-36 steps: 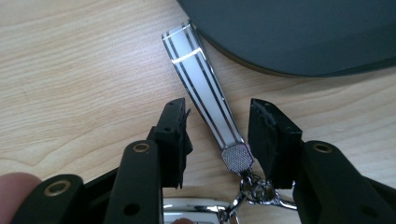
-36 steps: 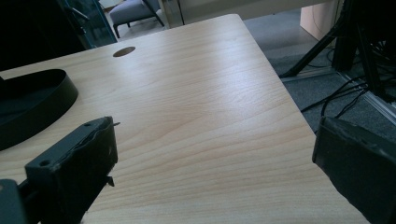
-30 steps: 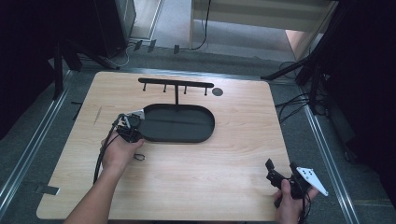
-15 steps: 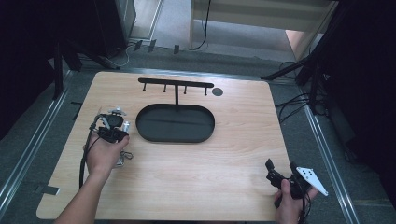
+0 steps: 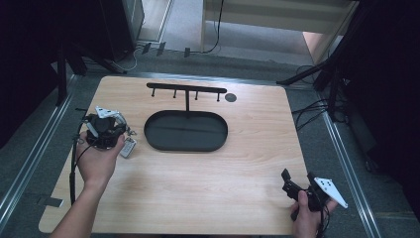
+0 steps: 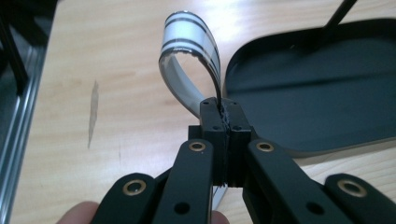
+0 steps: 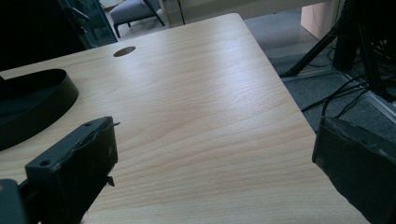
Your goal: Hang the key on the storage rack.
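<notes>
My left gripper (image 5: 115, 134) hovers over the table's left part, a little left of the black oval tray (image 5: 185, 144). Its jaws have just been closing and are shut on a pale looped strap with dark stripes (image 6: 189, 35). In the left gripper view the gripper (image 6: 220, 109) pinches the loop's ends, and the loop arches up ahead of the jaws. A small pale tag (image 5: 128, 147) hangs beside the hand in the high view. My right gripper (image 5: 299, 181) rests at the table's front right corner, open, with bare wood between its jaws (image 7: 215, 154).
A black T-shaped rack with several pegs (image 5: 186, 90) rises from the tray's far edge. A dark round hole (image 5: 231, 97) lies in the tabletop behind the tray, also in the right gripper view (image 7: 124, 51). Metal rails run along both table sides.
The left hand has moved left, away from the tray's edge, and lifted, carrying the strap and its tag along. The right hand has kept still.
</notes>
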